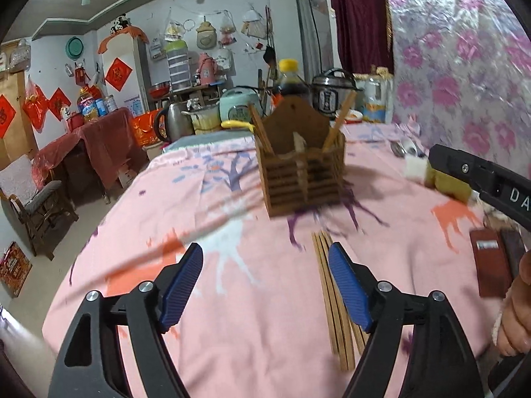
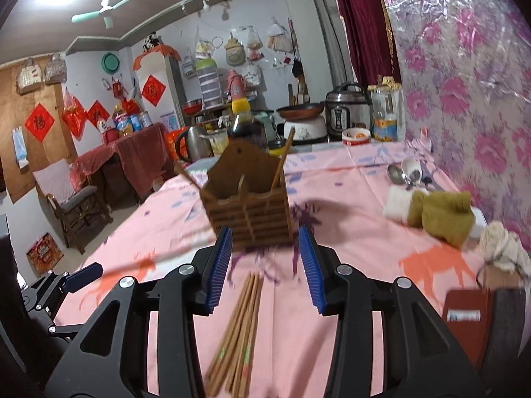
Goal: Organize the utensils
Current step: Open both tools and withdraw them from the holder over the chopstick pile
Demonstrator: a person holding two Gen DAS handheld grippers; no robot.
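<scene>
Apparently the step in hand is the picking of the chopsticks (image 2: 239,328) that lie loose on the pink tablecloth (image 2: 358,242), so that they can go into the wooden holder (image 2: 249,205). In the right wrist view the bundle lies in the lower middle of the frame, directly below the right gripper (image 2: 265,265), whose jaws stand wide apart and hold nothing. The left gripper (image 1: 265,285) also has its jaws spread and empty; in its view the same chopsticks (image 1: 332,301) run down the lower middle, close beside its right-hand finger.

I judge that the next move calls for lowering one gripper over the bundle, with the fingers on both sides of it, and closing on a few sticks near the middle, so they do not tip when they are lifted. They are thin and lie flat on soft cloth, so the fingertips may need to press a little into the fabric.

The holder stands upright in the centre of both views, beyond the bundle and apart from it. It is brown, with slatted walls, a tall pointed back board and inner partitions. At least two sticks already lean out of its compartments. Both pictures are somewhat blurred.
</scene>
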